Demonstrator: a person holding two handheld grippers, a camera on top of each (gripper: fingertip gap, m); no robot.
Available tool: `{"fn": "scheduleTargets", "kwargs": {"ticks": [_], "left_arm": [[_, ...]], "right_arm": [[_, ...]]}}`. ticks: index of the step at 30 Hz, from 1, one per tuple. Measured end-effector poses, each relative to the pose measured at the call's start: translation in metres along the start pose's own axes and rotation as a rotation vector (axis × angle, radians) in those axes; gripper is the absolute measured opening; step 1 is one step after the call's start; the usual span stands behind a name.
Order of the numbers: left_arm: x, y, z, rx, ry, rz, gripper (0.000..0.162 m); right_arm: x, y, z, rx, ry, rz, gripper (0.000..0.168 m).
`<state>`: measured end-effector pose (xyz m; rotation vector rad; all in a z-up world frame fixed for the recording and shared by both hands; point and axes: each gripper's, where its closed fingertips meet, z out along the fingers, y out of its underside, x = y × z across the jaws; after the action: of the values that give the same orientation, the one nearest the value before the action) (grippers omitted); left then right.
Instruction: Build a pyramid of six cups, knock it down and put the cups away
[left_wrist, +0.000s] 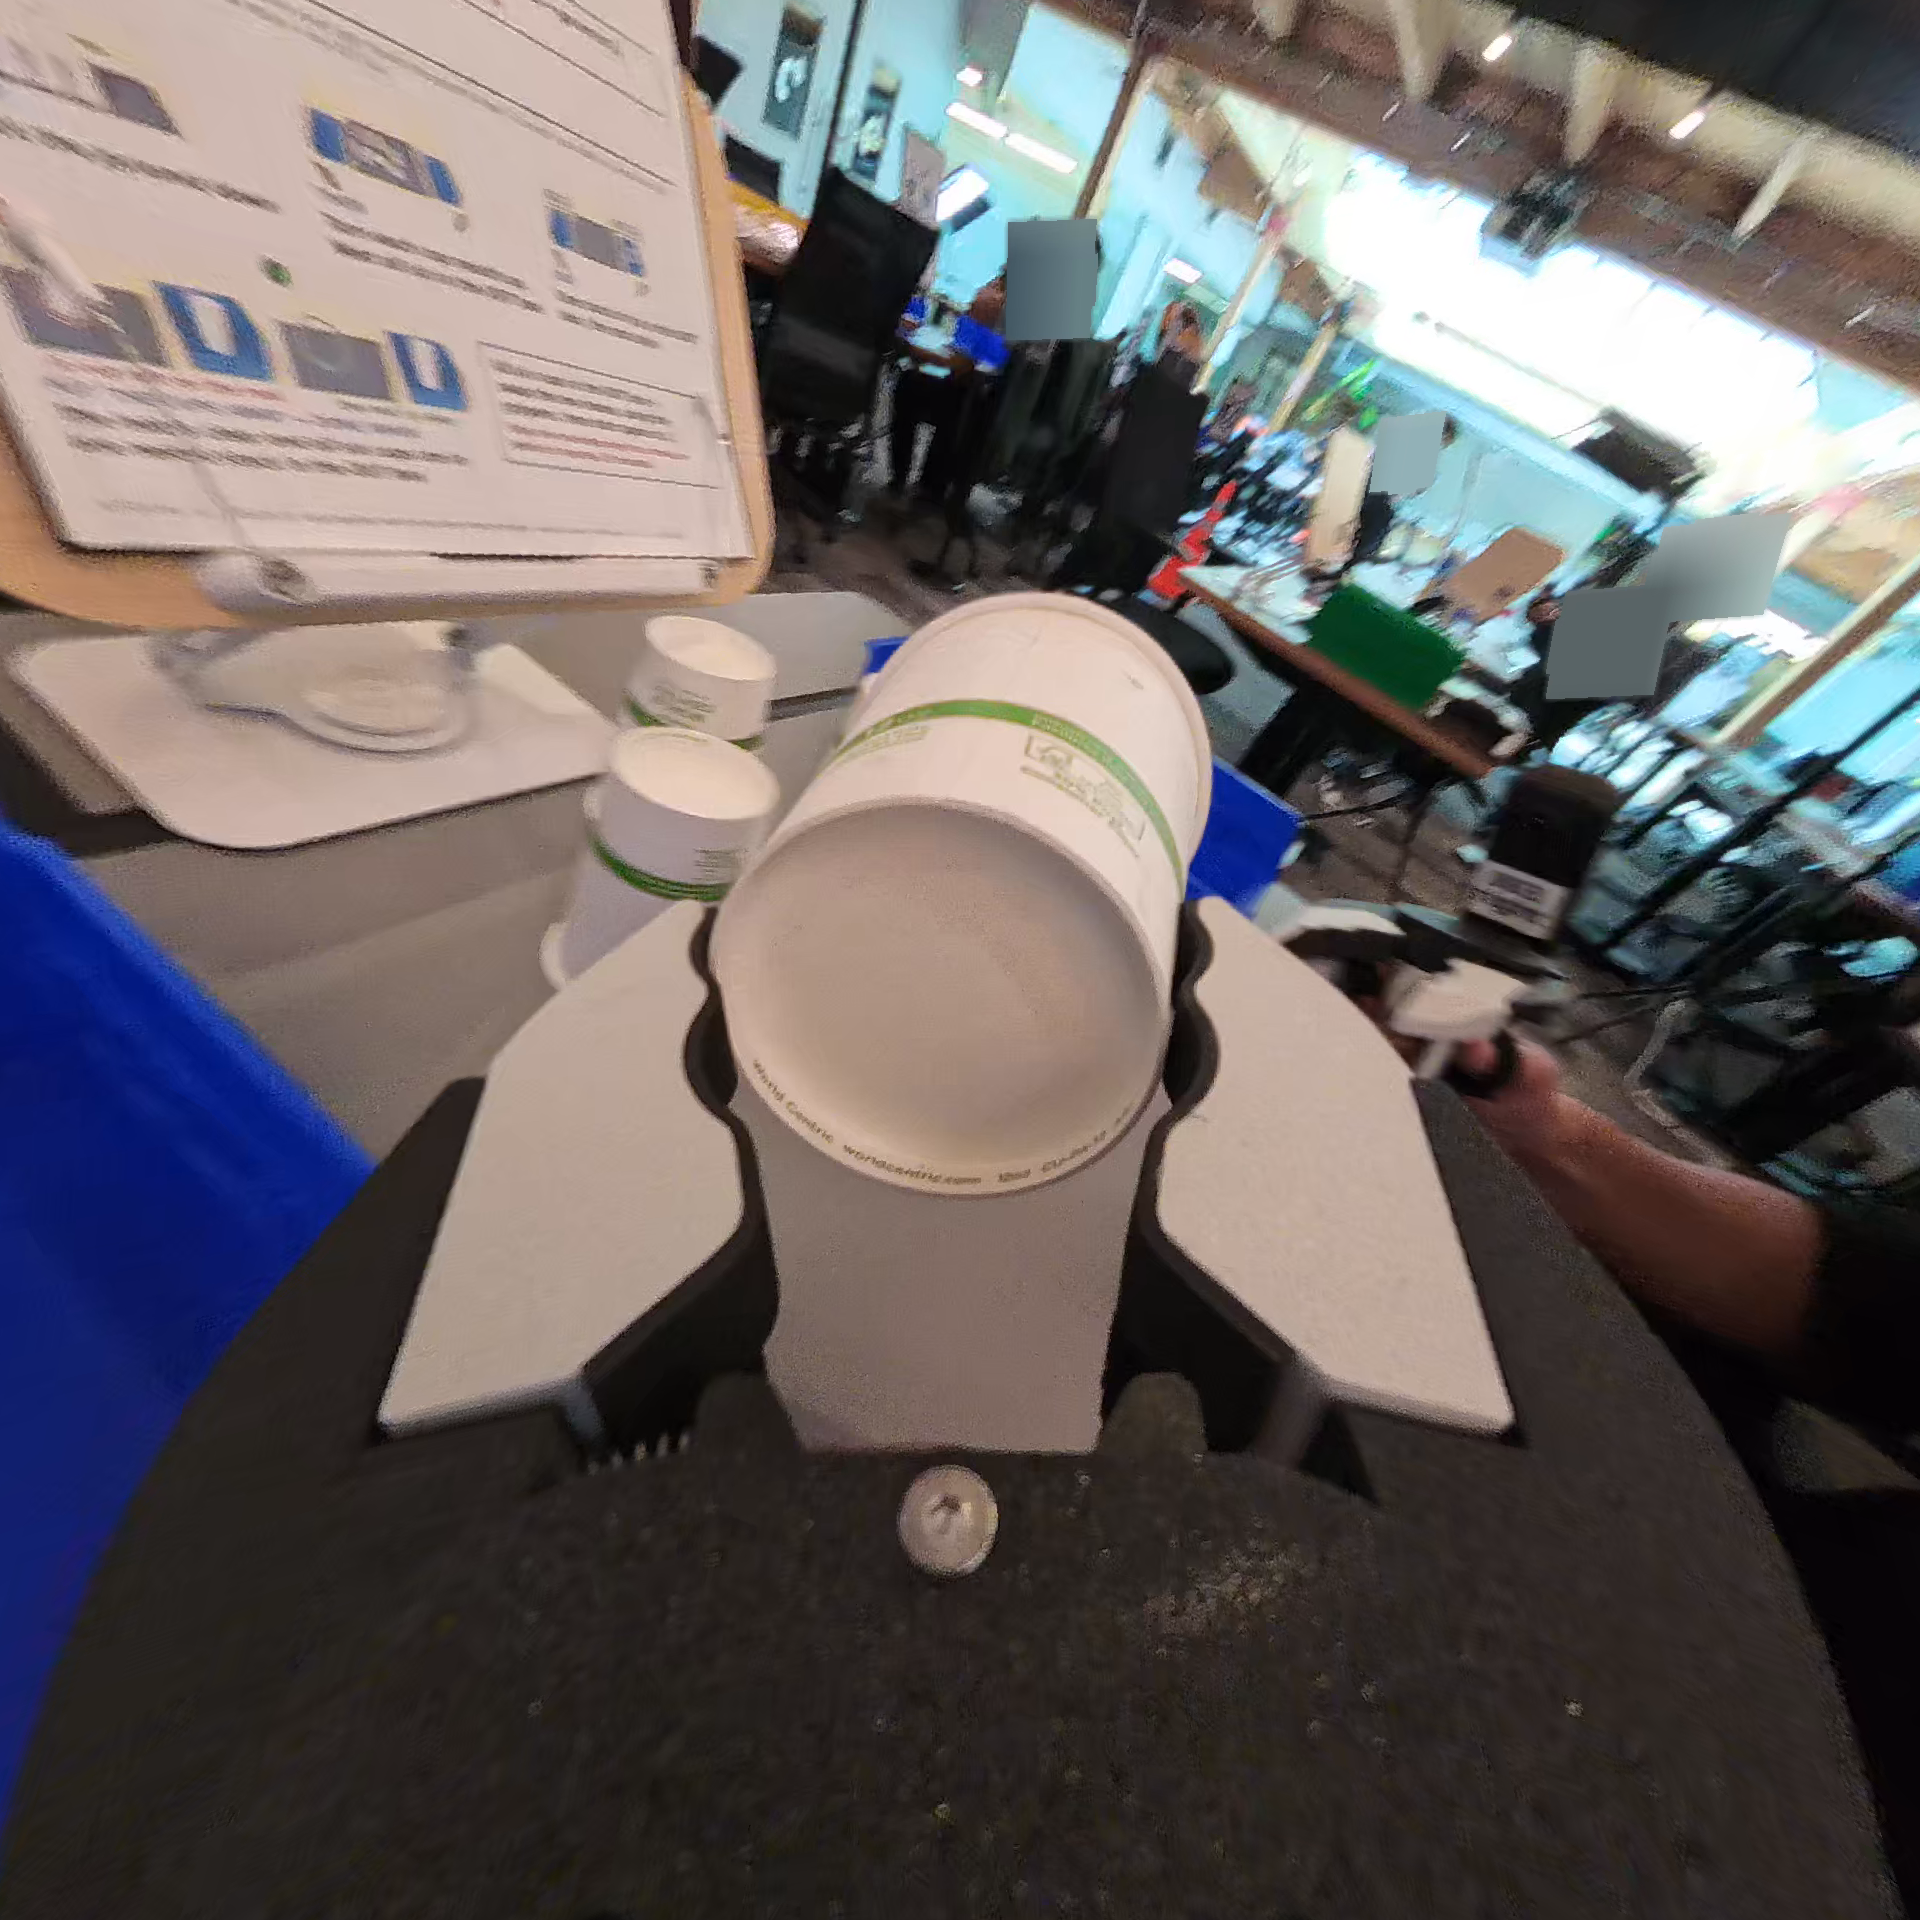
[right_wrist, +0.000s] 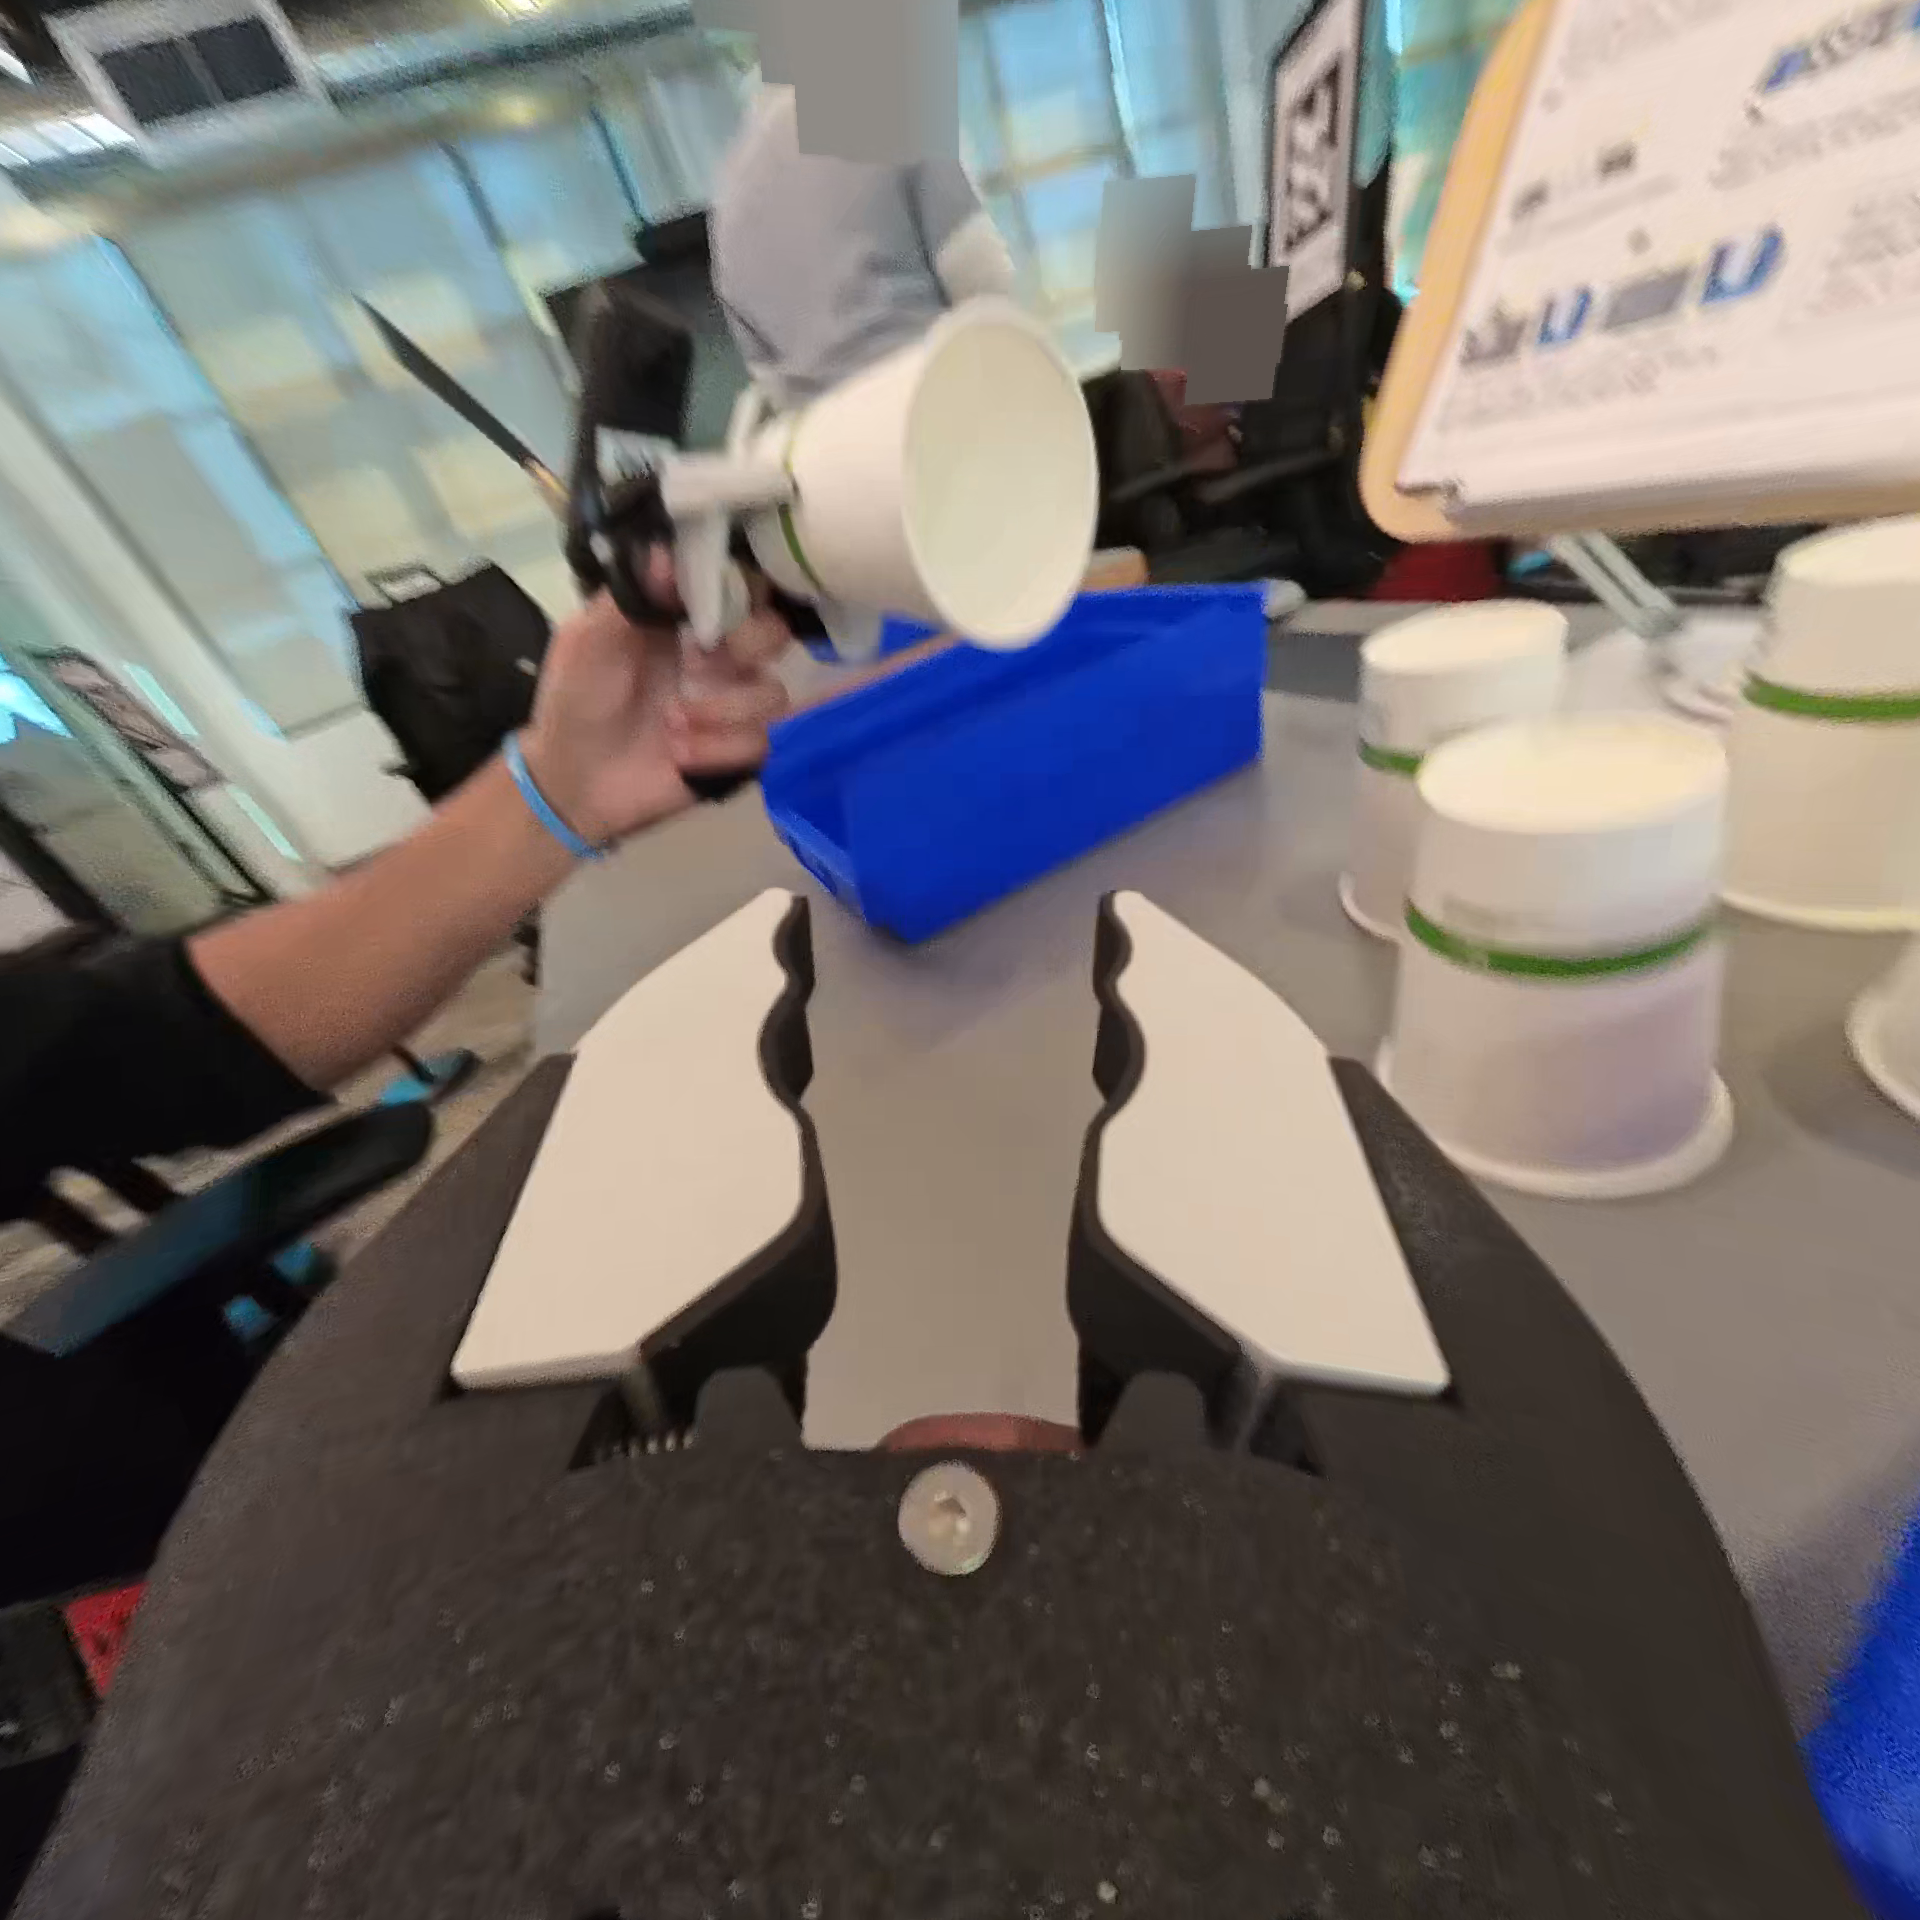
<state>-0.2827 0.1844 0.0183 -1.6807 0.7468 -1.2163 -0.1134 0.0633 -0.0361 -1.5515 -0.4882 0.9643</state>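
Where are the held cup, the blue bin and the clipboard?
held cup (left_wrist: 940, 997): left wrist view, on its base.
blue bin (right_wrist: 1023, 758): right wrist view, on its long side wall.
clipboard (left_wrist: 743, 343): left wrist view, on its right wooden edge.

Hidden, cut off and blurred parts

In the left wrist view the held cup (left_wrist: 966, 914) hides the bin (left_wrist: 1242, 831) behind it, and the clipboard (left_wrist: 364, 291) runs off the top and left edges. In the right wrist view the rightmost cup (right_wrist: 1839, 727) is cut by the edge; the room behind is blurred.
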Motion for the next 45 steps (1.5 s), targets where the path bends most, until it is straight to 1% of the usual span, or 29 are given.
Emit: {"fn": "scheduleTargets", "kwargs": {"ticks": [2, 4, 5, 6, 9, 11, 12, 13, 14, 17, 18, 20, 22, 23, 25, 27, 29, 30, 32, 35, 39, 42, 45], "left_arm": [[0.02, 0.011, 0.008, 0.008, 0.056, -0.016, 0.081], [0.042, 0.021, 0.02, -0.014, 0.127, -0.021, 0.081], [0.052, 0.025, 0.027, -0.024, 0.162, -0.027, 0.081], [0.059, 0.025, 0.032, -0.016, 0.189, -0.038, 0.081], [0.078, 0.03, 0.046, -0.026, 0.258, -0.068, 0.081], [0.083, 0.036, 0.054, -0.041, 0.265, -0.06, 0.081], [0.084, 0.039, 0.057, -0.044, 0.26, -0.056, 0.081], [0.087, 0.042, 0.06, -0.052, 0.266, -0.057, 0.081], [0.09, 0.046, 0.062, -0.059, 0.278, -0.062, 0.081], [0.093, 0.056, 0.066, -0.075, 0.252, -0.042, 0.08], [0.091, 0.06, 0.065, -0.073, 0.219, -0.032, 0.082], [0.086, 0.071, 0.061, -0.084, 0.135, -0.009, 0.094], [0.082, 0.089, 0.052, -0.103, 0.047, -0.011, 0.094], [0.087, 0.098, 0.046, -0.098, 0.047, -0.008, 0.093], [0.094, 0.121, 0.038, -0.12, 0.022, 0.023, 0.087], [0.097, 0.143, 0.034, -0.17, -0.016, 0.077, 0.086], [0.104, 0.157, 0.033, -0.22, -0.015, 0.106, 0.084], [0.109, 0.161, 0.035, -0.245, -0.003, 0.097, 0.081], [0.129, 0.163, 0.038, -0.255, 0.086, 0.041, 0.08], [0.149, 0.169, 0.04, -0.28, 0.163, 0.01, 0.08], [0.149, 0.177, 0.04, -0.313, 0.14, 0.093, 0.08], [0.152, 0.178, 0.04, -0.322, 0.136, 0.108, 0.08], [0.156, 0.179, 0.039, -0.331, 0.15, 0.104, 0.079]], "right_arm": [[-0.01, -0.024, 0.014, 0.046, -0.112, 0.021, 0.051], [-0.024, -0.035, 0.029, 0.018, -0.241, 0.037, 0.055], [-0.033, -0.036, 0.035, -0.016, -0.309, 0.042, 0.054], [-0.039, -0.036, 0.041, -0.037, -0.347, 0.034, 0.053], [-0.043, -0.038, 0.051, -0.017, -0.347, -0.026, 0.05], [-0.05, -0.038, 0.049, -0.002, -0.385, -0.01, 0.04], [-0.052, -0.035, 0.046, -0.01, -0.4, -0.011, 0.022], [-0.051, -0.035, 0.043, -0.003, -0.392, -0.016, 0.007], [-0.047, -0.035, 0.04, 0.012, -0.372, -0.023, 0.002], [-0.037, -0.034, 0.032, 0.017, -0.326, -0.028, 0.002], [-0.034, -0.035, 0.028, 0.018, -0.316, -0.018, 0.002], [-0.024, -0.041, 0.019, 0.022, -0.273, -0.04, 0.002], [-0.012, -0.063, 0.003, 0.03, -0.203, -0.108, 0.002], [-0.003, -0.079, -0.007, 0.025, -0.143, -0.161, 0.002], [0.018, -0.116, -0.029, -0.005, 0.011, -0.312, 0.002], [0.047, -0.151, -0.051, -0.1, 0.205, -0.482, 0.002], [0.078, -0.18, -0.066, -0.251, 0.361, -0.658, 0.002], [0.094, -0.188, -0.07, -0.352, 0.401, -0.718, 0.002], [0.129, -0.188, -0.078, -0.612, 0.426, -0.749, 0.002], [0.175, -0.169, -0.094, -0.931, 0.421, -0.64, 0.002], [0.215, -0.13, -0.111, -1.227, 0.404, -0.536, 0.002], [0.239, -0.099, -0.116, -1.352, 0.395, -0.461, 0.002], [0.248, -0.067, -0.115, -1.419, 0.347, -0.349, 0.002]]}}
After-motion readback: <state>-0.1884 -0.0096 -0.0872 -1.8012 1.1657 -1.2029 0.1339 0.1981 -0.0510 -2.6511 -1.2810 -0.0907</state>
